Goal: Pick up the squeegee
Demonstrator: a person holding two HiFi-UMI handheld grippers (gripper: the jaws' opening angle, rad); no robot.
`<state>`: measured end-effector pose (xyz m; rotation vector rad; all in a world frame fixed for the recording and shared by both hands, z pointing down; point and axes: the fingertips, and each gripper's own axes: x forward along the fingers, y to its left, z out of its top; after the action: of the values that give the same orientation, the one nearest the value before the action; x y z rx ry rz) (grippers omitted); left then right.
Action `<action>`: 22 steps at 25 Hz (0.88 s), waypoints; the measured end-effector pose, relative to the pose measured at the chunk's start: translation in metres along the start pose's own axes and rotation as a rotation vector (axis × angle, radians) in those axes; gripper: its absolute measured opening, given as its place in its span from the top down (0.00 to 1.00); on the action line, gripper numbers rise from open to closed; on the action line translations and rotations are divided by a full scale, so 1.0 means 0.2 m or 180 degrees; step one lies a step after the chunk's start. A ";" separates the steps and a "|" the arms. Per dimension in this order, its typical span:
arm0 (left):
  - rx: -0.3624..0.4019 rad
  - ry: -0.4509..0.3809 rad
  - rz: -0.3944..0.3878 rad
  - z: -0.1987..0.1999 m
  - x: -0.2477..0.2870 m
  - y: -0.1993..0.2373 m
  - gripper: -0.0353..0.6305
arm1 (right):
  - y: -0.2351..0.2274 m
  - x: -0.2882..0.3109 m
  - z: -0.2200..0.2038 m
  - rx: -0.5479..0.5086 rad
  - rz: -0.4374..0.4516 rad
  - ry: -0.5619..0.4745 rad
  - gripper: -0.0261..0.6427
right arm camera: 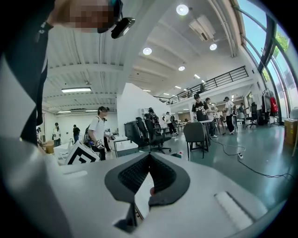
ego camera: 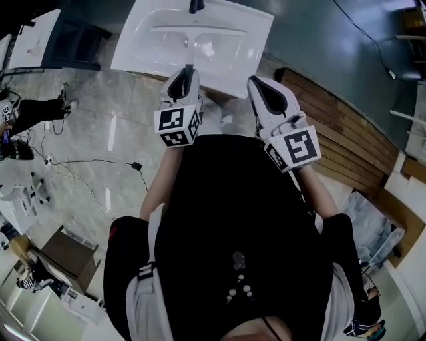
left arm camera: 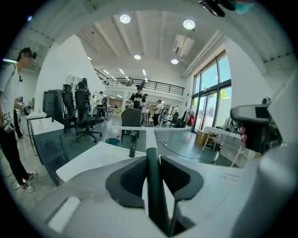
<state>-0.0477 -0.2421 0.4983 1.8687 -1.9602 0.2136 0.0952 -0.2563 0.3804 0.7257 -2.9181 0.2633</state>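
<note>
The squeegee (left arm camera: 154, 186) has a dark handle and a white neck and blade. My left gripper (left arm camera: 152, 155) is shut on the dark handle, and the white blade (left arm camera: 149, 128) stands crosswise beyond the jaws. In the head view the left gripper (ego camera: 188, 72) is held over the white sink (ego camera: 150, 60), with the squeegee (ego camera: 188, 41) reaching out above the basin. My right gripper (ego camera: 257, 84) hangs beside it to the right, near the sink's front corner. In its own view the right gripper (right arm camera: 149, 157) has its tips together and holds nothing.
A dark faucet (ego camera: 196, 5) stands at the sink's far side. Wooden boards (ego camera: 346, 133) lie on the floor at the right and cables (ego camera: 100, 165) at the left. Office chairs (left arm camera: 84, 114), desks and several standing people fill the hall beyond.
</note>
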 end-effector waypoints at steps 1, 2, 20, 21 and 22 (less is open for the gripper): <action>0.0001 -0.0047 -0.0007 0.03 -0.01 -0.01 0.79 | 0.00 -0.01 0.01 -0.0016 0.0006 -0.0017 0.96; 0.0001 -0.0096 -0.0015 0.06 -0.02 -0.02 0.79 | 0.00 -0.01 0.02 -0.0033 0.0008 -0.0035 0.96; 0.0230 -0.0950 -0.0206 0.59 -0.23 -0.12 0.79 | -0.04 -0.06 0.23 -0.0313 -0.0038 -0.0345 0.96; 0.0245 -0.1003 -0.0223 0.62 -0.24 -0.13 0.79 | -0.05 -0.06 0.24 -0.0313 -0.0049 -0.0370 0.96; 0.0258 -0.1050 -0.0242 0.65 -0.25 -0.13 0.79 | -0.05 -0.06 0.25 -0.0307 -0.0058 -0.0387 0.96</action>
<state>-0.0470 -0.2489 0.3573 2.1392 -2.1114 -0.0427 0.1074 -0.2699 0.3304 0.7790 -3.0113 0.0785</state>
